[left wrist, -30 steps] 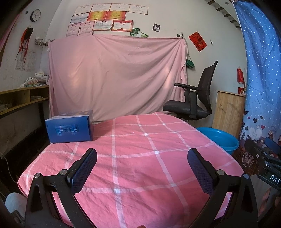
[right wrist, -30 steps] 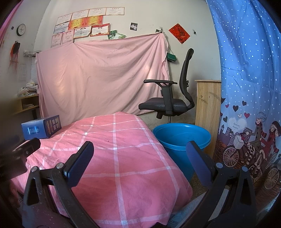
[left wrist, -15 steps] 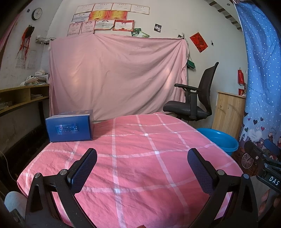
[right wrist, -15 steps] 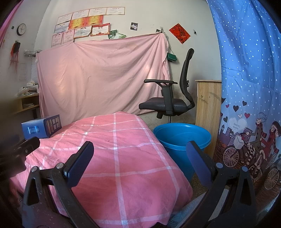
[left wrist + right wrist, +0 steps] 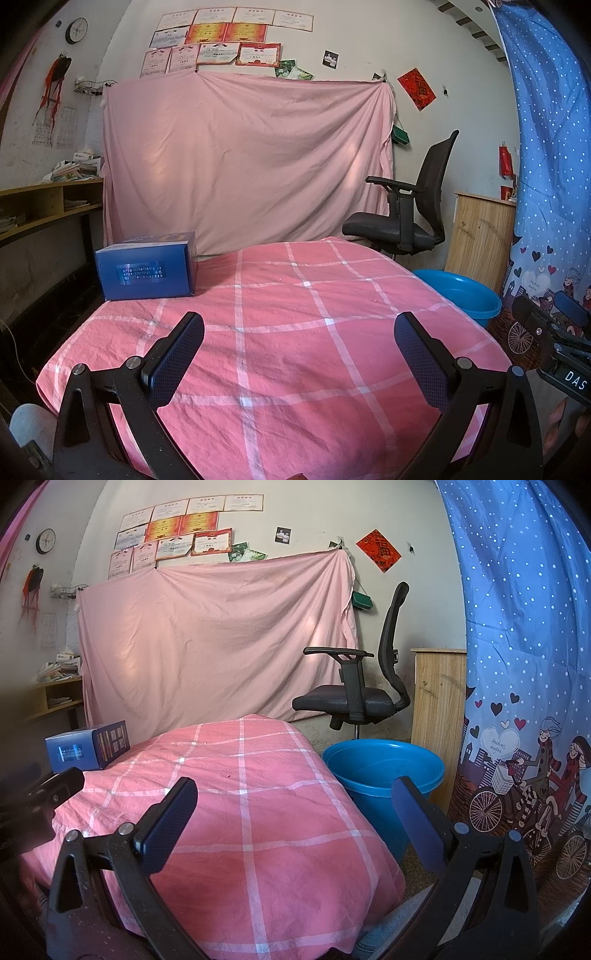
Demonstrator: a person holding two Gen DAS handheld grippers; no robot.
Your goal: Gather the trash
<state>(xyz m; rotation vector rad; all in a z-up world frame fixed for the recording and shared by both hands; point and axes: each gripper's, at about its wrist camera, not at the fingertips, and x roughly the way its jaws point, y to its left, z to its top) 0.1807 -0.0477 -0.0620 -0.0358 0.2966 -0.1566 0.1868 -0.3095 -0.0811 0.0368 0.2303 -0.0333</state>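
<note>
A blue cardboard box [image 5: 147, 269] lies on the far left of a table covered with a pink checked cloth [image 5: 295, 332]; it also shows in the right wrist view [image 5: 86, 746]. A blue plastic basin [image 5: 384, 775] stands on the floor right of the table, also seen in the left wrist view [image 5: 460, 295]. My left gripper [image 5: 299, 354] is open and empty above the table's near edge. My right gripper [image 5: 295, 823] is open and empty over the table's right corner, near the basin.
A black office chair [image 5: 354, 698] stands behind the basin, next to a wooden cabinet [image 5: 437, 716]. A blue dotted curtain [image 5: 524, 664] hangs at the right. A pink sheet [image 5: 243, 158] covers the back wall. Shelves [image 5: 44, 210] line the left wall.
Both views have shifted very slightly; both grippers stay open and empty and nothing on the table has moved.
</note>
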